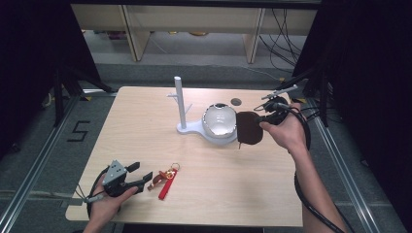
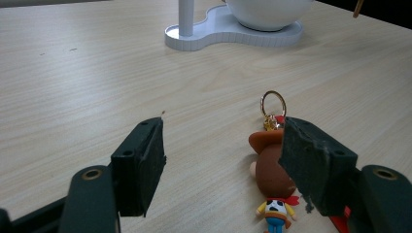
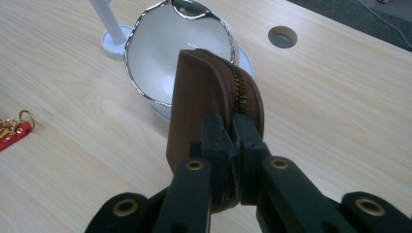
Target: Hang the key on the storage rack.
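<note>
Overhead, white bowl without contents.

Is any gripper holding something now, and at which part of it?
The right gripper is shut on the brown zip pouch, pinching its near edge by the zipper. The left gripper is open and holds nothing; the keychain lies between its jaws.

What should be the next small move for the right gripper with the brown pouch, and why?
Probably carry the pouch a little further over the white bowl and lower it before opening. The right gripper is shut on the pouch's zipper edge, and the pouch hangs at the bowl's rim, not yet inside it. The left gripper is open by the keychain.
</note>
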`<control>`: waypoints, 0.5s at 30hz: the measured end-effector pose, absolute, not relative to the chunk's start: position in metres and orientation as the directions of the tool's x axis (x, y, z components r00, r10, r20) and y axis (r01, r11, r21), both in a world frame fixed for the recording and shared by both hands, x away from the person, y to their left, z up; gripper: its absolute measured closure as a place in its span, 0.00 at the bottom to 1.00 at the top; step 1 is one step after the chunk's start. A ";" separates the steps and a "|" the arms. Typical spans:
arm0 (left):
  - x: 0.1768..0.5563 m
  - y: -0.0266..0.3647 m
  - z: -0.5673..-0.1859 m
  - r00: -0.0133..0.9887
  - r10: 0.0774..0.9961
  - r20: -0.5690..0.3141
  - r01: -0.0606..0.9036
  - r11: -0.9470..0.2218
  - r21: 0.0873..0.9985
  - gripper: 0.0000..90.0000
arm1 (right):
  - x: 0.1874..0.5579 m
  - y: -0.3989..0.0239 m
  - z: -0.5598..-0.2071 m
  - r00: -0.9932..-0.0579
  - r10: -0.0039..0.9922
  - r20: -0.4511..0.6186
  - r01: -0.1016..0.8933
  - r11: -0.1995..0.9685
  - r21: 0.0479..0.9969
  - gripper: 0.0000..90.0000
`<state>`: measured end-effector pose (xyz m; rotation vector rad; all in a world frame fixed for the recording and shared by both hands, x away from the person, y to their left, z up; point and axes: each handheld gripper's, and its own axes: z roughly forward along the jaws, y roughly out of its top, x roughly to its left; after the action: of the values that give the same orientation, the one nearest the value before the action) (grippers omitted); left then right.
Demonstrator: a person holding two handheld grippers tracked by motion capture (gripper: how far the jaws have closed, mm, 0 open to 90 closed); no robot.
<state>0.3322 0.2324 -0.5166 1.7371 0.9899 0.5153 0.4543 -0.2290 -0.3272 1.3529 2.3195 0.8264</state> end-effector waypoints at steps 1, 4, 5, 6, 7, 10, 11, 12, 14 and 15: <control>0.332 0.232 -0.517 0.574 0.811 -0.116 0.374 -0.133 0.918 0.36 | 0.454 -0.228 -0.326 -0.496 0.868 0.008 0.674 0.380 0.633 0.96; 0.332 0.232 -0.517 0.577 0.809 -0.114 0.375 -0.139 0.917 0.36 | 0.456 -0.226 -0.326 -0.496 0.868 0.016 0.674 0.373 0.637 0.96; 0.332 0.232 -0.517 0.577 0.809 -0.115 0.376 -0.138 0.916 0.36 | 0.457 -0.226 -0.326 -0.502 0.865 0.010 0.666 0.379 0.642 0.96; 0.332 0.232 -0.517 0.576 0.809 -0.114 0.375 -0.138 0.917 0.36 | 0.457 -0.225 -0.325 -0.498 0.867 0.018 0.671 0.372 0.641 0.96; 0.332 0.232 -0.517 0.577 0.808 -0.115 0.375 -0.137 0.917 0.36 | 0.457 -0.223 -0.324 -0.493 0.870 0.022 0.675 0.367 0.640 0.96; 0.331 0.232 -0.517 0.575 0.811 -0.110 0.377 -0.143 0.915 0.36 | 0.458 -0.222 -0.322 -0.503 0.864 0.015 0.670 0.379 0.639 0.96; 0.331 0.232 -0.517 0.575 0.811 -0.110 0.376 -0.143 0.915 0.36 | 0.460 -0.223 -0.321 -0.508 0.861 0.005 0.662 0.387 0.642 0.96; 0.331 0.232 -0.517 0.576 0.810 -0.112 0.375 -0.141 0.916 0.36 | 0.459 -0.220 -0.320 -0.499 0.867 0.016 0.669 0.373 0.643 0.96; 0.332 0.232 -0.517 0.578 0.808 -0.114 0.374 -0.138 0.917 0.36 | 0.461 -0.220 -0.320 -0.505 0.863 0.007 0.660 0.381 0.648 0.96; 0.332 0.232 -0.518 0.577 0.808 -0.116 0.376 -0.136 0.917 0.36 | 0.461 -0.218 -0.319 -0.505 0.863 0.013 0.660 0.377 0.649 0.96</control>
<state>0.3316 0.2316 -0.5177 1.7395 0.9826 0.5051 0.4610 -0.2182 -0.3191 1.3338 2.3128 0.8628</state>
